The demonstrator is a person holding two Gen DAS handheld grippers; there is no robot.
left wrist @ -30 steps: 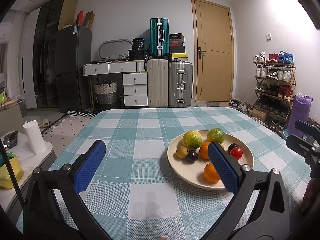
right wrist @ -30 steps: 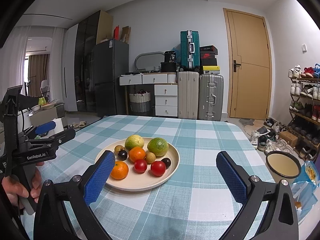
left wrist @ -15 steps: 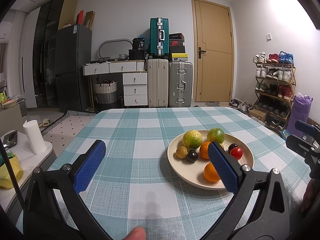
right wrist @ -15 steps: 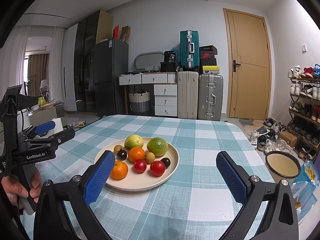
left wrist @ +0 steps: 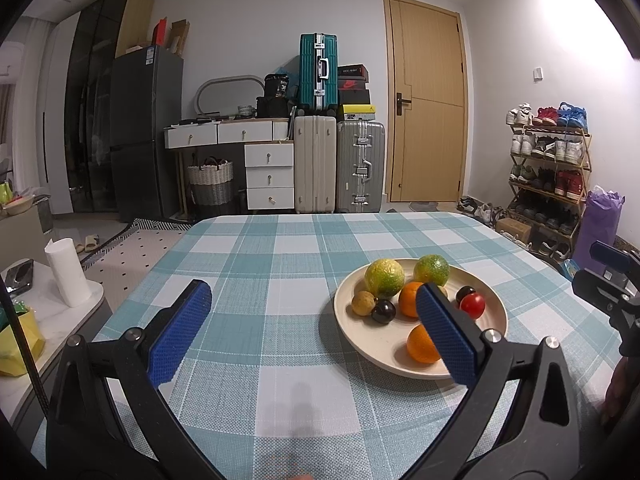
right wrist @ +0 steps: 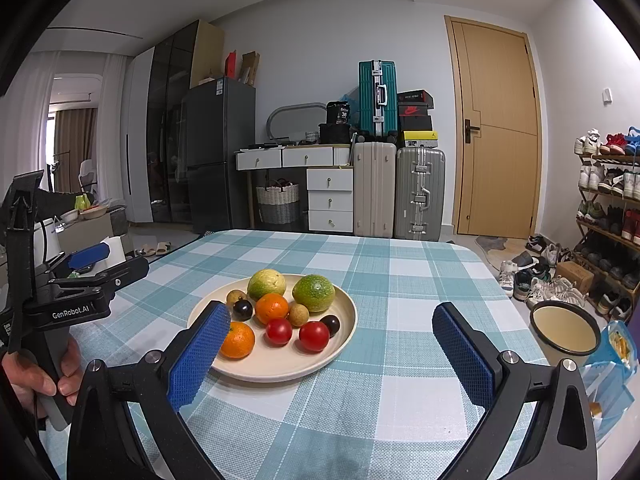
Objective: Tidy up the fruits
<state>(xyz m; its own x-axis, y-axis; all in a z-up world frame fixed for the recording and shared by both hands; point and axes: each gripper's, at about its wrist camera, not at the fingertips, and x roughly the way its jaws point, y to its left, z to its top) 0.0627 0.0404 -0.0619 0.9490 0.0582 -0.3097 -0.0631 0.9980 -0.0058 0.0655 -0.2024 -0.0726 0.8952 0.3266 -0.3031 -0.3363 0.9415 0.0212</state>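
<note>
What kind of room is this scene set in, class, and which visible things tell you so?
Probably a lived-in home's entry and dining area: a shoe rack beside the door, stacked suitcases, and a checked-cloth table bearing a fruit plate.

Both wrist cameras sit low at the near edge of the counter (left wrist: 280, 264), facing the far wall with its door (right wrist: 496, 132). The left view stands left of the plate (left wrist: 360, 332), the right view right of it (right wrist: 336, 344). Both share plate, counter and far wall.
</note>
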